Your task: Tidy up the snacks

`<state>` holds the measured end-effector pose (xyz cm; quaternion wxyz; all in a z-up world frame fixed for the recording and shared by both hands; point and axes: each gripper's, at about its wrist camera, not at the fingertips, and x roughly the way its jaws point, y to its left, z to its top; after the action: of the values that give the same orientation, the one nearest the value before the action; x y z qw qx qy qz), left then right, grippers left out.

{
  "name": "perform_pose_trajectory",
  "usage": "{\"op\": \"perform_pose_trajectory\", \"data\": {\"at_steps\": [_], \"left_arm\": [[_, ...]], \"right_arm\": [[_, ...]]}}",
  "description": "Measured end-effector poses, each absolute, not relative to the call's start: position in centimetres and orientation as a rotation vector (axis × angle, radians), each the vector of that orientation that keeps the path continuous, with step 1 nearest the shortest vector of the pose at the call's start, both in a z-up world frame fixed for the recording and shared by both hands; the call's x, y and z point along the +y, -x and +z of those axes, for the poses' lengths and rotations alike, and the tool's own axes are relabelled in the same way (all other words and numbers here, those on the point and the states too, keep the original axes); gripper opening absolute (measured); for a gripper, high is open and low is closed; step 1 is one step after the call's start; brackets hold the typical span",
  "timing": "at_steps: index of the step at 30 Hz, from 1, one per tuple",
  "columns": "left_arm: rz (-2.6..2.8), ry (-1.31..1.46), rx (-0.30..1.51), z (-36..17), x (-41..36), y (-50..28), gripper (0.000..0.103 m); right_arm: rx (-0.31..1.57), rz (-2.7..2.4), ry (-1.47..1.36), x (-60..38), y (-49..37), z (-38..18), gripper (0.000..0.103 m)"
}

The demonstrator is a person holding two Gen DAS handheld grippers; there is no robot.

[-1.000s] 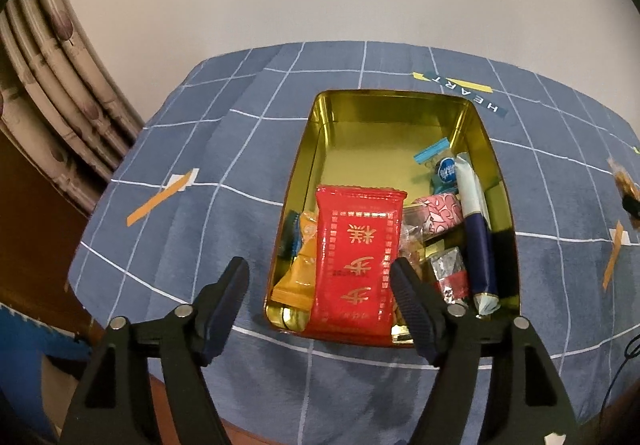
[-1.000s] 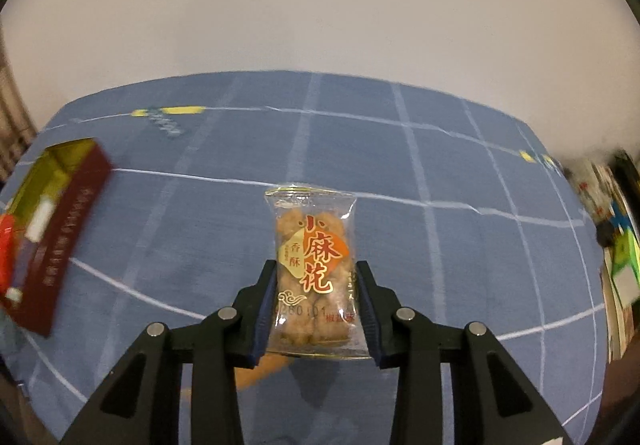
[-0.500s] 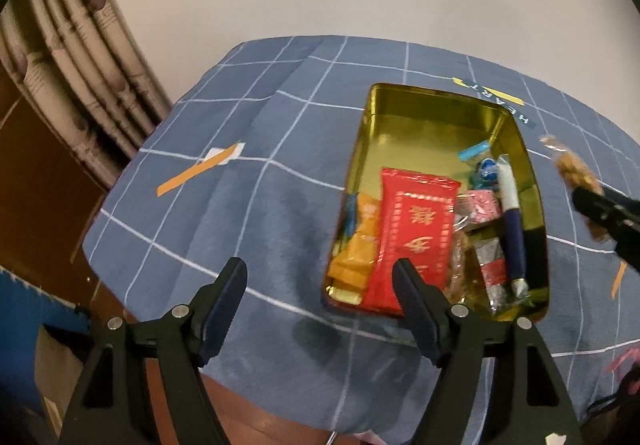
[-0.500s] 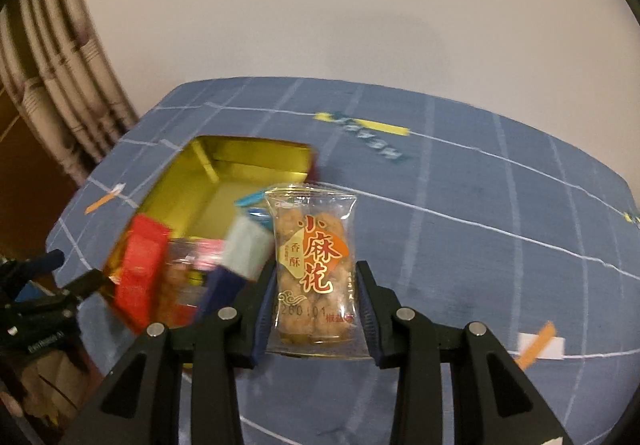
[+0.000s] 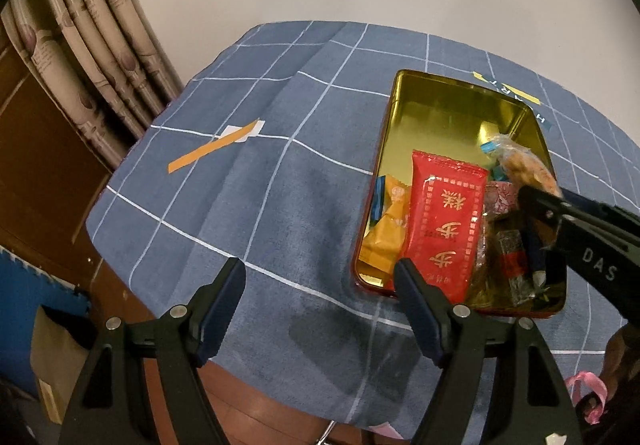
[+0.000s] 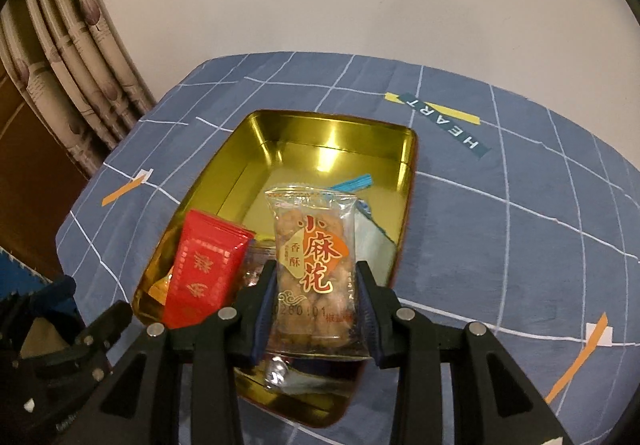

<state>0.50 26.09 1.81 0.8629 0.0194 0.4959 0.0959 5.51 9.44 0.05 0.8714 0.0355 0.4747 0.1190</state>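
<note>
A gold tin [image 6: 320, 133] with a red outside stands on the blue checked tablecloth and holds several snacks, among them a red packet [image 6: 204, 269]. My right gripper [image 6: 316, 285] is shut on a clear fried-twist snack packet [image 6: 314, 265] and holds it over the near half of the tin. In the left wrist view the tin [image 5: 452, 93] is at the right, with the red packet [image 5: 444, 229] and the held snack packet [image 5: 524, 169] above it in the right gripper [image 5: 536, 201]. My left gripper [image 5: 320, 297] is open and empty, over the cloth left of the tin.
Orange and white tape strips [image 5: 216, 149] lie on the cloth left of the tin; another tape strip [image 6: 580, 353] lies at the right. A "HEART" label [image 6: 440, 121] is behind the tin. Curtains [image 5: 92, 45] hang at the left. The table edge [image 5: 168, 325] is near my left gripper.
My right gripper has carried the snack packet leftwards from the bare cloth to above the tin. My left gripper has drawn back and to the left, away from the tin.
</note>
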Motion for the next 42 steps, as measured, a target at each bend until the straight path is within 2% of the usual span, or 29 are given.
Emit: {"op": "perform_pose_trajectory", "data": {"at_steps": [12, 16, 27, 29, 31, 33, 42], "left_arm": [[0.191, -0.041, 1.065, 1.3, 26.1, -0.6, 0.074], [0.188, -0.043, 1.074, 1.1, 26.1, -0.6, 0.074], [0.193, -0.051, 1.073, 1.2, 26.0, -0.5, 0.075], [0.193, -0.051, 1.077, 1.1, 26.0, -0.6, 0.075], [0.194, -0.053, 1.079, 1.1, 26.0, -0.6, 0.075], [0.196, -0.054, 1.082, 1.1, 26.0, -0.6, 0.075], [0.193, -0.049, 1.086, 1.0, 26.1, -0.6, 0.076]], "right_arm": [[1.000, 0.264, -0.049, 10.0, -5.1, -0.7, 0.041], [1.009, 0.273, -0.057, 9.9, -4.9, -0.9, 0.048], [0.985, 0.280, -0.065, 9.4, -3.3, 0.2, 0.059], [0.958, 0.280, -0.058, 9.2, -2.6, 0.7, 0.064], [0.914, 0.273, -0.042, 9.0, -1.7, 1.2, 0.076], [0.903, 0.271, -0.023, 9.0, -1.0, 1.3, 0.082], [0.938, 0.261, -0.019, 8.5, 0.4, 0.8, 0.088]]}}
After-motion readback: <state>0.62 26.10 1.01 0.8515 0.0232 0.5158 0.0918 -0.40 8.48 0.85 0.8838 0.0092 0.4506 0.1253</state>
